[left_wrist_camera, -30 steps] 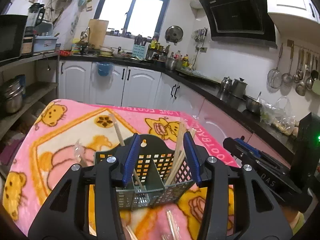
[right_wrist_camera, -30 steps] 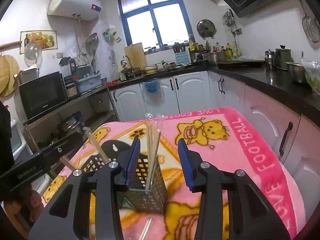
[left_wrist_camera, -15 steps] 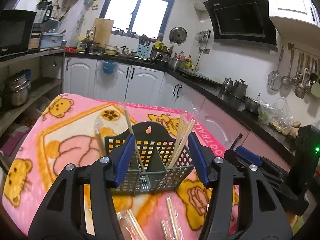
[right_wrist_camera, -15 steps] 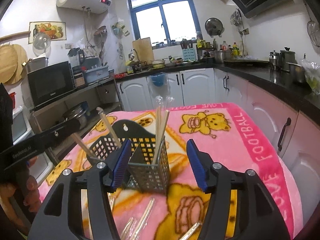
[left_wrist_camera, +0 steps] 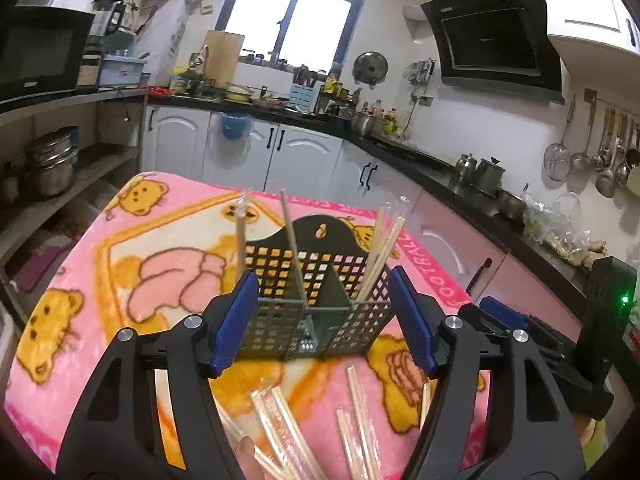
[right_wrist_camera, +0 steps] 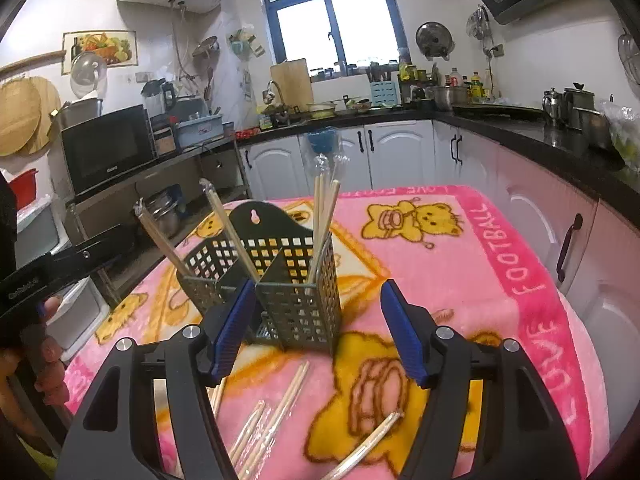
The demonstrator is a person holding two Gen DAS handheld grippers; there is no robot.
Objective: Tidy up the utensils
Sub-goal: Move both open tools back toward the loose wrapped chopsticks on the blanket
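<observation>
A dark green mesh utensil caddy (left_wrist_camera: 316,300) (right_wrist_camera: 288,280) stands on the pink blanket, with wrapped chopsticks (left_wrist_camera: 380,252) (right_wrist_camera: 324,216) upright in its compartments. More wrapped chopsticks (left_wrist_camera: 288,424) (right_wrist_camera: 280,412) lie loose on the blanket in front of it. My left gripper (left_wrist_camera: 322,320) hangs just short of the caddy, its jaws opening, with nothing pressed between the blue pads. My right gripper (right_wrist_camera: 318,332) is near the caddy's right front corner, jaws also opening, holding nothing.
The pink bear blanket (left_wrist_camera: 160,272) (right_wrist_camera: 460,280) covers the table. White and pink cabinets (right_wrist_camera: 400,156) and a black counter with pots (left_wrist_camera: 480,176) run behind and to the right. A person's hand (right_wrist_camera: 40,360) holds the left tool at the left edge.
Both grippers have drawn back from the caddy and opened wider. More of the loose chopsticks on the blanket show in front of the caddy.
</observation>
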